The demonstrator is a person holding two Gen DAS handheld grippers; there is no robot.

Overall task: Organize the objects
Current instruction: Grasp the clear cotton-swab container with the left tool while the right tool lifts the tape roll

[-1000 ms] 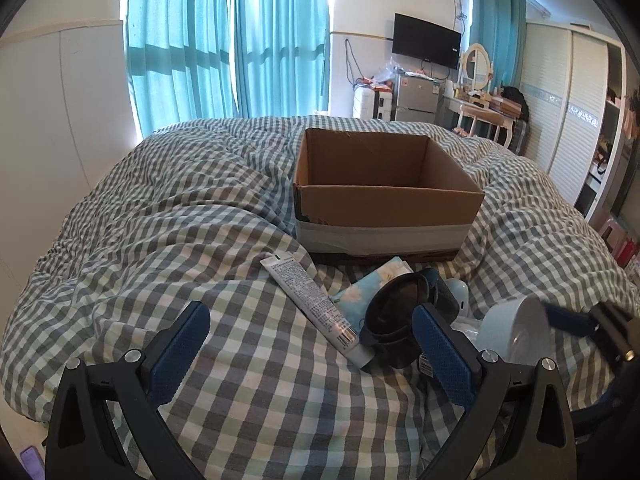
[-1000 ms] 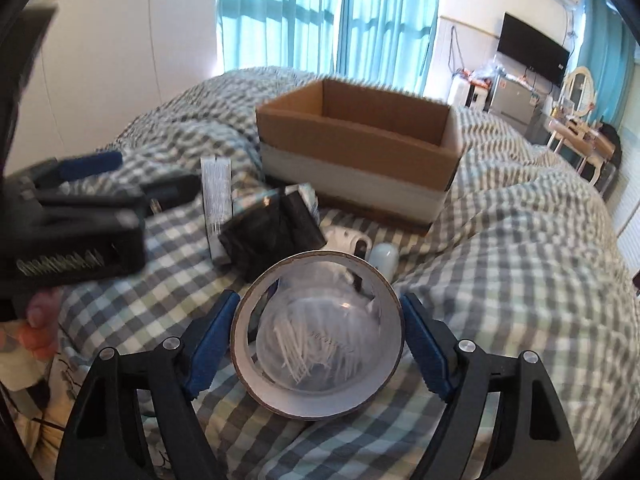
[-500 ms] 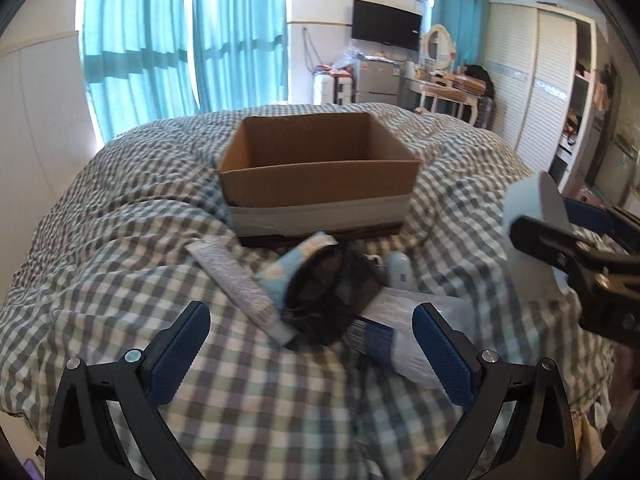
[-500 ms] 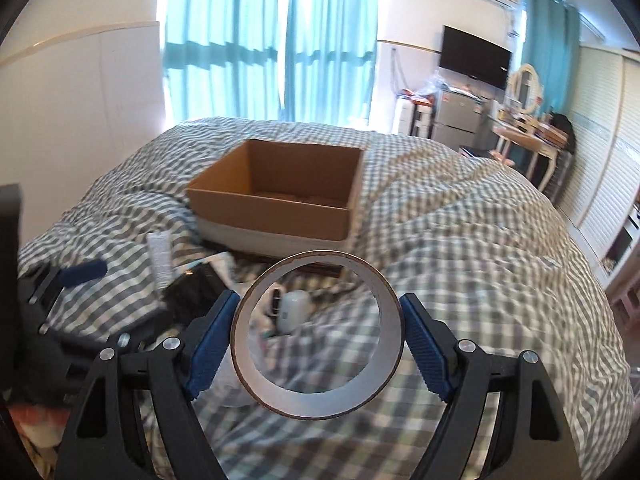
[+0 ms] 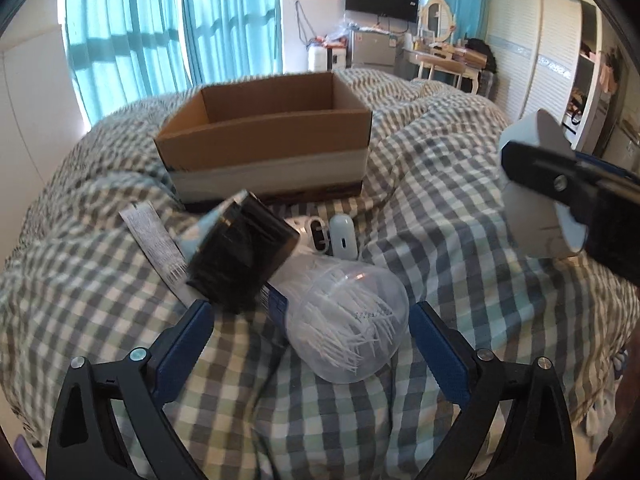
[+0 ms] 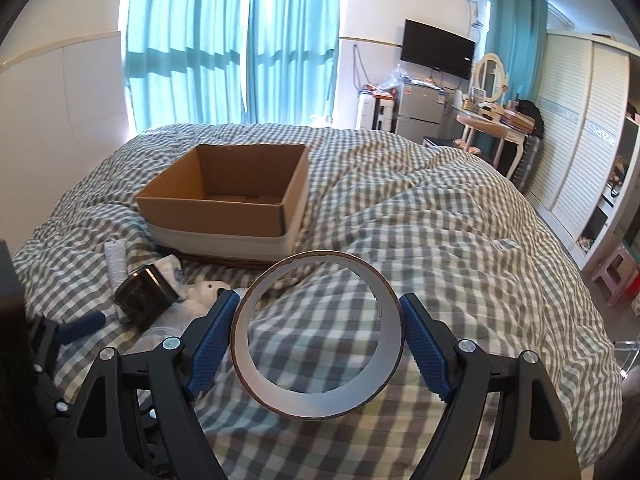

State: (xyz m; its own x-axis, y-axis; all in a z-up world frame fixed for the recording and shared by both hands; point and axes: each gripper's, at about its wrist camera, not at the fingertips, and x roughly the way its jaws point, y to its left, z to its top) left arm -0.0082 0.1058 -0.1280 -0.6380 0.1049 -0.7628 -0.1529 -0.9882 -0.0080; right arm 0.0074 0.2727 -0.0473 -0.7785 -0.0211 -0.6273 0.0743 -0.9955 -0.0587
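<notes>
Currently my right gripper (image 6: 318, 336) carries the tape (image 6: 316, 332) clamped; box (image 6: 224, 200) at eleven o'clock awaits it; left gripper (image 5: 310, 344) gapes around the jar (image 5: 346, 320)

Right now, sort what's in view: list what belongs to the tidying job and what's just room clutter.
Job:
cardboard box
tape roll, in right gripper
clear tub of white sticks
black jar
white tube
small white case

Just there:
curtains
TV
dressing table

The right hand-held gripper (image 6: 318, 340) clamps its blue pads on a tape roll (image 6: 316, 336); the left hand-held gripper (image 5: 310, 340) stands spread wide, gripping nothing.
</notes>
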